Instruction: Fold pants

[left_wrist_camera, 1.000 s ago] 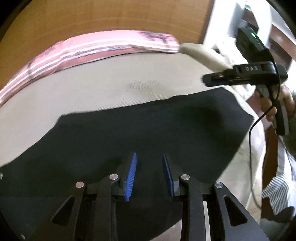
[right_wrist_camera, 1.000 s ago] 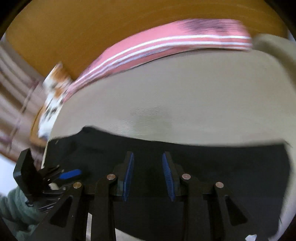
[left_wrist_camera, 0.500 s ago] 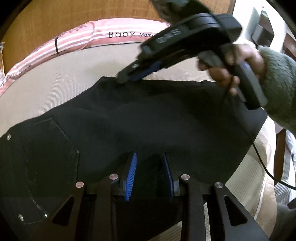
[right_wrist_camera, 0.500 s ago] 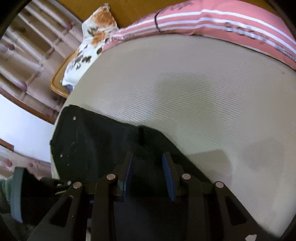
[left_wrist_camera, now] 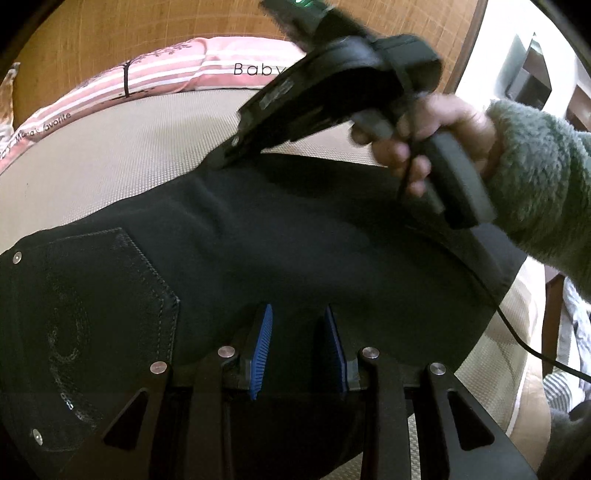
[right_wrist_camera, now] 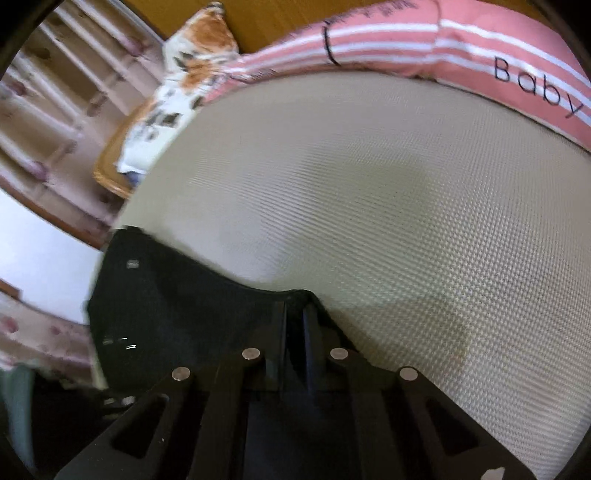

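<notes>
Black pants (left_wrist_camera: 295, 240) lie spread on a beige mattress (right_wrist_camera: 369, 203), with a stitched back pocket (left_wrist_camera: 110, 295) at the left. My left gripper (left_wrist_camera: 297, 332) hovers low over the near part of the pants, its blue pads apart and only dark cloth showing between them. My right gripper (left_wrist_camera: 225, 162), held by a hand (left_wrist_camera: 424, 140) in a grey fuzzy sleeve, reaches over to the far edge of the pants. In the right wrist view the right gripper (right_wrist_camera: 294, 310) has its jaws closing tight on that edge, which rises into a small peak of the pants (right_wrist_camera: 166, 314).
A pink striped pillow (left_wrist_camera: 166, 77) lies along the wooden headboard (left_wrist_camera: 147, 29) at the back. A floral cushion (right_wrist_camera: 192, 74) sits on a cane chair left of the bed. The right gripper's cable (left_wrist_camera: 517, 332) trails over the pants toward the bed's right edge.
The right gripper swept in from the right to the far edge of the pants and closed on it. The left gripper shifted, bringing the back pocket into view; its pads stayed apart.
</notes>
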Motion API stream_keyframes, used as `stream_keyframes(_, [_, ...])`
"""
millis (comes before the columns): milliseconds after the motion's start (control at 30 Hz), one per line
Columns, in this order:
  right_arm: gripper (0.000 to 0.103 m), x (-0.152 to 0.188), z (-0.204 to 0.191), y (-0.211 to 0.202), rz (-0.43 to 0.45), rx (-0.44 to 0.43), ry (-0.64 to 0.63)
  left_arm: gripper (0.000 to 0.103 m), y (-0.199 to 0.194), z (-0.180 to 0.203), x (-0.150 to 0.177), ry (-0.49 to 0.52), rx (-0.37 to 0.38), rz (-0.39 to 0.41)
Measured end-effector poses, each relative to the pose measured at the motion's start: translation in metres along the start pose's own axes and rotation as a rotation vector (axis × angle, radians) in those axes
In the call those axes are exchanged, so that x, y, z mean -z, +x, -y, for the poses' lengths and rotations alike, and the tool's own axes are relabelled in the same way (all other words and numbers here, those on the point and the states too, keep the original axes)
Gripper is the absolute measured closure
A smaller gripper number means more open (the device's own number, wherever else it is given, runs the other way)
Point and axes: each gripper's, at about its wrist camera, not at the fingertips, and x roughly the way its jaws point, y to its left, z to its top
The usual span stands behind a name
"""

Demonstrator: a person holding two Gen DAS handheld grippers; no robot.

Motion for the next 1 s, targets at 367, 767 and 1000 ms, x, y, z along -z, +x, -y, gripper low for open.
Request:
stream_keyframes(367, [0.066,0.021,0.004,-0.075,0.208,0.075,0.103,0.068,-0.011,0.011,-0.027,0.046,-0.018,0.025])
stream_keyframes(767, [0.066,0.166,0.152,-0.262,0.305,0.455,0.503,0.064,0.026,0.045,-0.089,0.142,-0.016,0.051])
stream_keyframes(1000, [0.066,0.252,0.243,-0.327,0.370,0.487,0.812,0.064,0.056,0.064,-0.096,0.151,-0.023,0.017])
